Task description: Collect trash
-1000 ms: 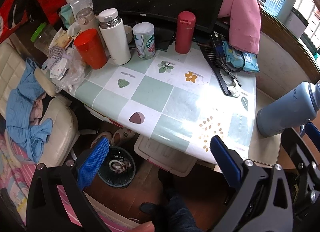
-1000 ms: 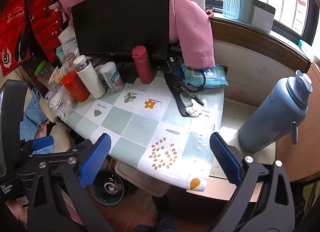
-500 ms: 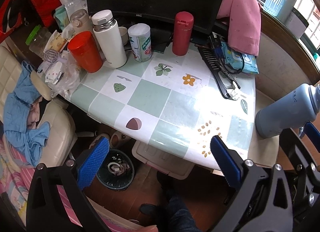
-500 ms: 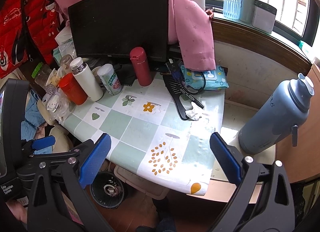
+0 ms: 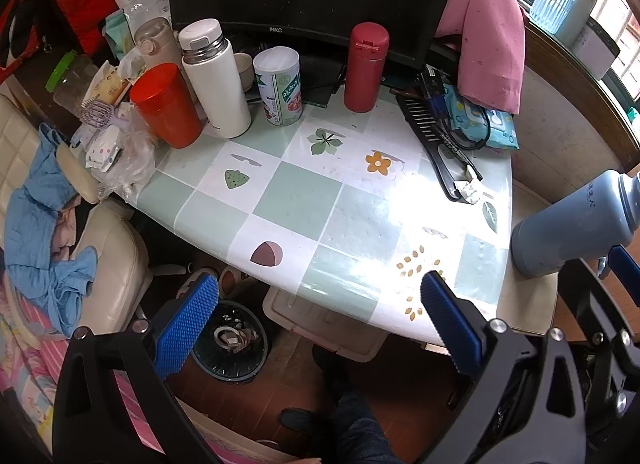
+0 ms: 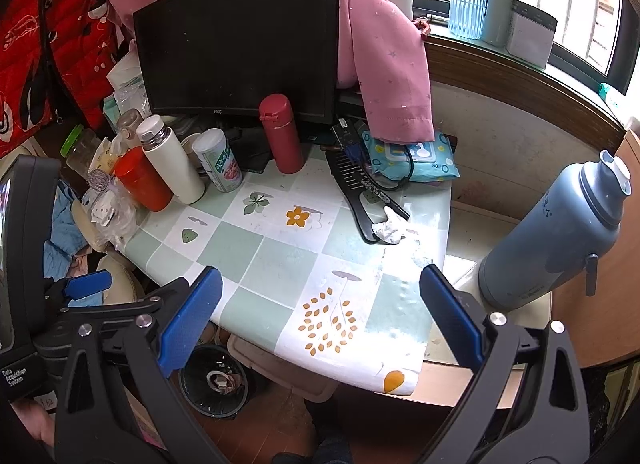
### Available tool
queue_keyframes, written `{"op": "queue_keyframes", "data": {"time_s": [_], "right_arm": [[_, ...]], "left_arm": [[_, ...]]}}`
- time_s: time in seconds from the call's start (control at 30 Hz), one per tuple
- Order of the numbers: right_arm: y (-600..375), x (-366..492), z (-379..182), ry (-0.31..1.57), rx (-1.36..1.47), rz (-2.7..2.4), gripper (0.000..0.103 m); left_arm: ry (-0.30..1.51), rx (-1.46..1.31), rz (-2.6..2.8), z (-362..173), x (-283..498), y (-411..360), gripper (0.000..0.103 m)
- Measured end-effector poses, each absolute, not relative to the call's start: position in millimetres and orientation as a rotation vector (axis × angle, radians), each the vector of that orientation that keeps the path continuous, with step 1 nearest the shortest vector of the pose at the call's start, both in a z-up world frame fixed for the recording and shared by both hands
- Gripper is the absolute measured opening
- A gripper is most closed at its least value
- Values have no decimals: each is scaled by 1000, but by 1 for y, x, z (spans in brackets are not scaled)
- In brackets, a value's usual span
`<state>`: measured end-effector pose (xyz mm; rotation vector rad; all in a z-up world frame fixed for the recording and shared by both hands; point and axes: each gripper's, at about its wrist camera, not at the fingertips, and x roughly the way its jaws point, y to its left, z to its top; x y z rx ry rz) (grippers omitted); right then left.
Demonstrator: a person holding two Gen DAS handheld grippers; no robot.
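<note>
Over the last second both cameras had drawn slightly back and up from the table, so more of its far clutter came into view while nothing on it shifted. The left gripper and the right gripper both hung released, jaws spread wide and empty, above the near edge. The one clear piece of trash, a crumpled white paper scrap, lay toward the far right of the tablecloth, touching the near end of the black comb. The waste bin stood on the floor under the near left edge, already holding some scraps. This looked like lining up rather than picking; the right gripper seemed better placed to reach the scrap.
</note>
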<state>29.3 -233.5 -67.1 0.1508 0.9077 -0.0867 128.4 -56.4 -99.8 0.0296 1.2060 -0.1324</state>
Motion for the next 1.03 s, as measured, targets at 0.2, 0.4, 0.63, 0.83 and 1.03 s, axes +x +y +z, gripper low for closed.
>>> {"op": "queue_keyframes", "data": {"time_s": [0.2, 0.4, 0.63, 0.83, 1.03], "right_arm": [[-234, 32, -68, 909, 149, -86, 98], [-234, 34, -68, 909, 146, -85, 98], [-235, 35, -68, 910, 147, -84, 98], [-235, 35, -68, 910, 149, -84, 98], [-234, 35, -67, 910, 148, -84, 98]], "left_arm": [[1206, 35, -141, -101, 131, -58, 98], [1193, 38, -137, -100, 132, -59, 98], [1185, 47, -147, -99, 134, -62, 98], [1199, 43, -156, -101, 134, -61, 98], [1204, 48, -149, -102, 134, -61, 98]]}}
